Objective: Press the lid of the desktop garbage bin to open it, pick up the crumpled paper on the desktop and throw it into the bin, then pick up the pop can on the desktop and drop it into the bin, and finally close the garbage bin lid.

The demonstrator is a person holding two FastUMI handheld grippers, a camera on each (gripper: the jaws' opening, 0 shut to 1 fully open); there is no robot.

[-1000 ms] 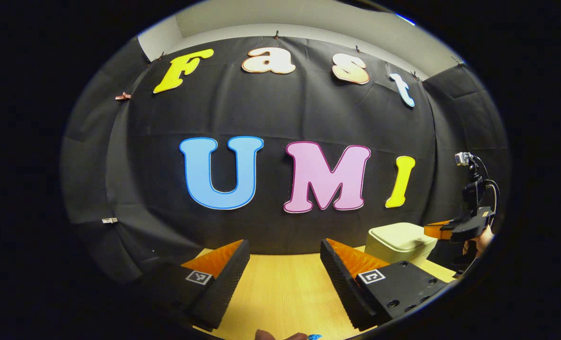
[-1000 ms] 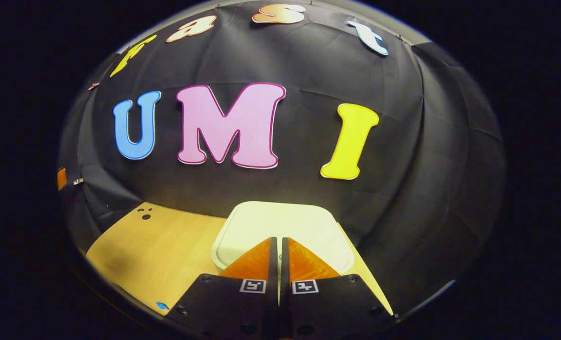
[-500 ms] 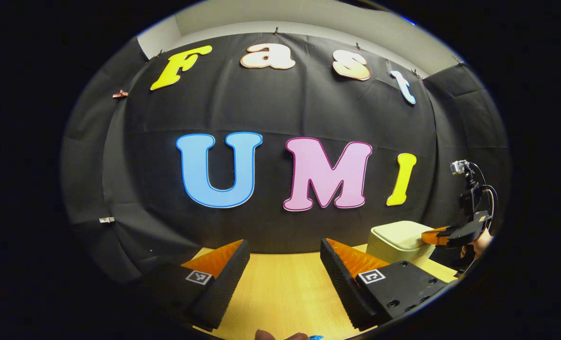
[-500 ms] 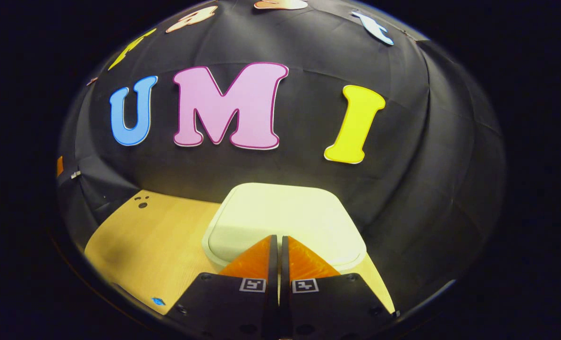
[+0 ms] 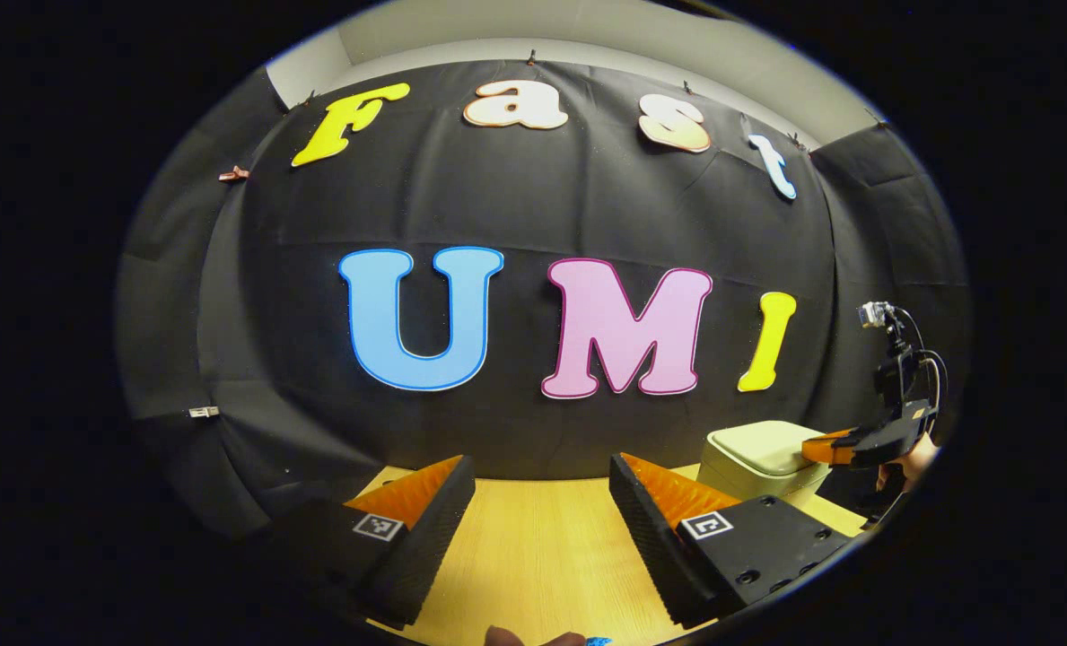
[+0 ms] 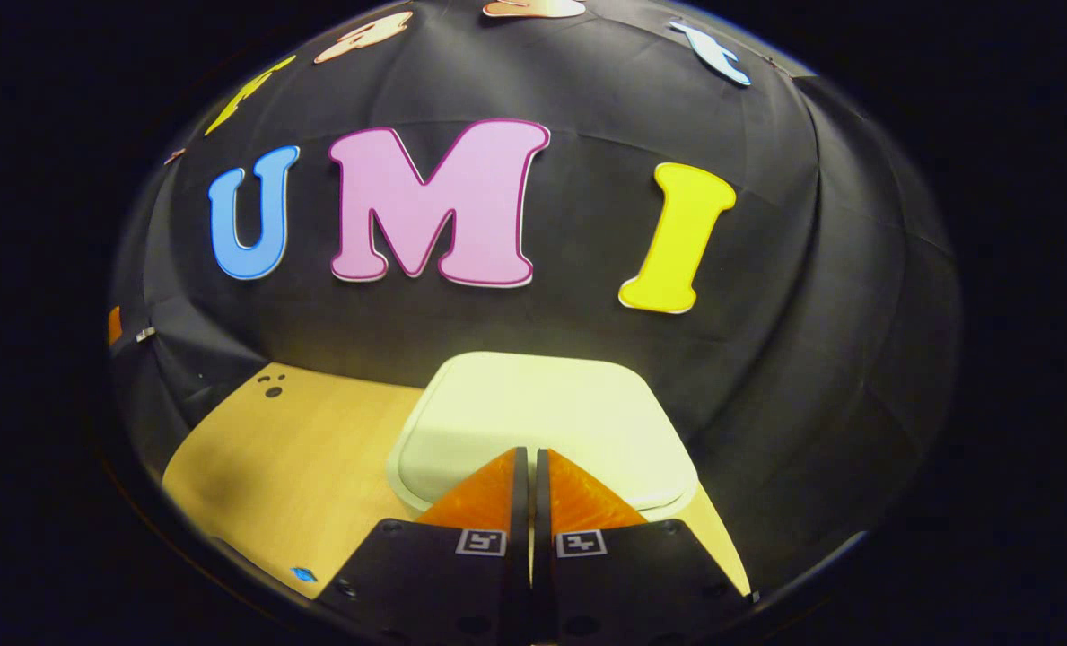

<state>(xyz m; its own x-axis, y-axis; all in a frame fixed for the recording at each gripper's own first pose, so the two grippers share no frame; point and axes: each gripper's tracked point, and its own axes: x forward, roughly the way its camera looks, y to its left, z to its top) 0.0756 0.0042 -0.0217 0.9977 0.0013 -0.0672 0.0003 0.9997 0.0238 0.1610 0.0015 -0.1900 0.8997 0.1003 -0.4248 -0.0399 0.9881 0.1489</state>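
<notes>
The cream garbage bin [image 6: 542, 422] stands on the wooden table with its lid down. My right gripper [image 6: 530, 451] is shut, empty, with its tips over the near part of the lid, at or just above its surface. In the left gripper view the same bin [image 5: 760, 453] sits at the right, and the right gripper [image 5: 813, 448] reaches over its lid from the right, held by a hand [image 5: 917, 455]. My left gripper [image 5: 542, 467] hangs open above the bare table with nothing between its fingers.
The wooden table [image 6: 300, 458] runs up to the black cloth wall behind the bin. A small blue mark [image 6: 302, 574] lies near the table's front edge. Dark dots [image 6: 273, 388] mark the table's far left corner.
The right gripper came down and forward onto the bin's lid, which grew larger in its view. Over the last half second it hardly moved. The left gripper stayed put.
</notes>
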